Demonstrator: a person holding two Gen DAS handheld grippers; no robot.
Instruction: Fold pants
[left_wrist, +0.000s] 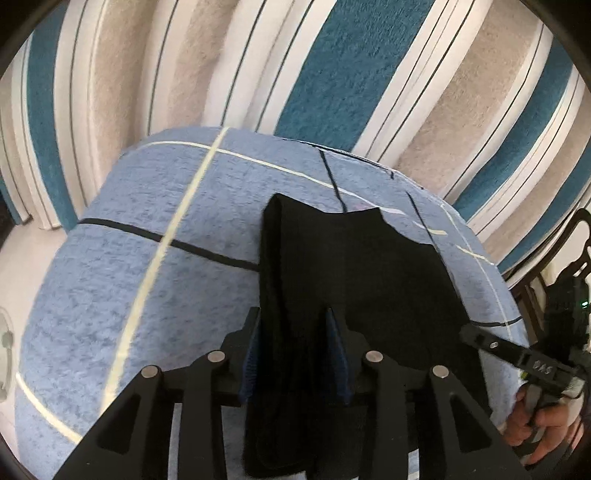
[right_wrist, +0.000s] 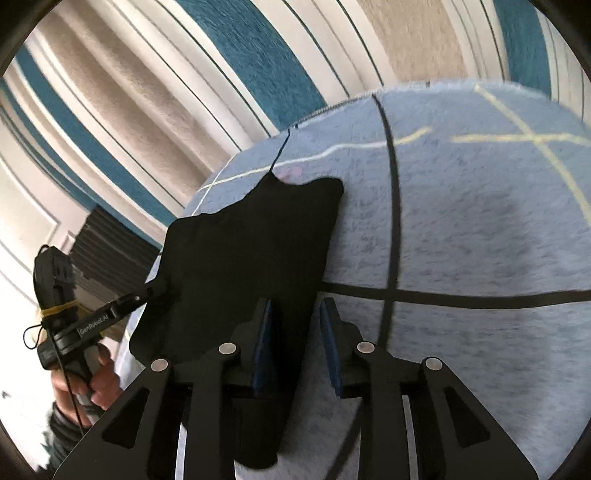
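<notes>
Two hand-held grippers, left (left_wrist: 291, 332) and right (right_wrist: 295, 325), pinch the soft black pants (left_wrist: 343, 266) above the fuzzy blue blanket (left_wrist: 147, 295); lower both evenly.

A light blue fleece blanket (left_wrist: 110, 295), crossed by thin black and pale yellow lines, is seen spread over a striped carpet (left_wrist: 332, 74) banded in teal, beige and white. White panelled woodwork (right_wrist: 22, 221) is glimpsed at the left of the right wrist view, beside a dark ribbed object (right_wrist: 107, 243).
</notes>
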